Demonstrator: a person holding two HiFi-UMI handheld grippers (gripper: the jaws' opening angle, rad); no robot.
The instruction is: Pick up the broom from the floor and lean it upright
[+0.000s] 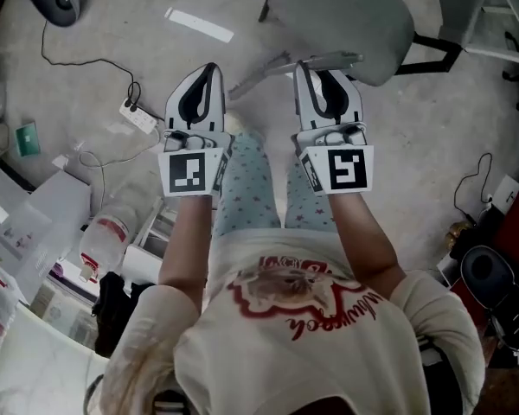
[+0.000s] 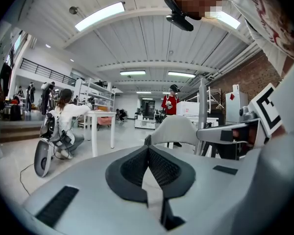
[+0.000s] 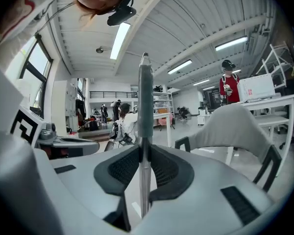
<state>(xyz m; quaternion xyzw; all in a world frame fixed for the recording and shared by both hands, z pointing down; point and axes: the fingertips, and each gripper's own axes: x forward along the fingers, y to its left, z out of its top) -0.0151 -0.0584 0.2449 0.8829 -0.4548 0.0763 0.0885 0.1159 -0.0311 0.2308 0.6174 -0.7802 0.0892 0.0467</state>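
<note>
In the right gripper view the broom's grey handle (image 3: pixel 145 102) stands upright, running from below the jaws to well above them. My right gripper (image 3: pixel 144 148) is shut on it, with the dark pads (image 3: pixel 125 168) pressing on both sides. In the head view that gripper (image 1: pixel 301 66) is held out in front of the person's body. I cannot make out the broom's head in any view. My left gripper (image 2: pixel 148 151) is shut with nothing between its pads. In the head view it (image 1: pixel 209 69) is held level beside the right one, a short way to its left.
A grey chair (image 1: pixel 346 15) stands just ahead of both grippers. A power strip (image 1: pixel 138 118) with its cable lies on the concrete floor at the left. Papers and boxes (image 1: pixel 35 223) crowd the left side and dark gear (image 1: pixel 489 275) the right. A person (image 2: pixel 63 126) crouches by a white table (image 2: pixel 100 126).
</note>
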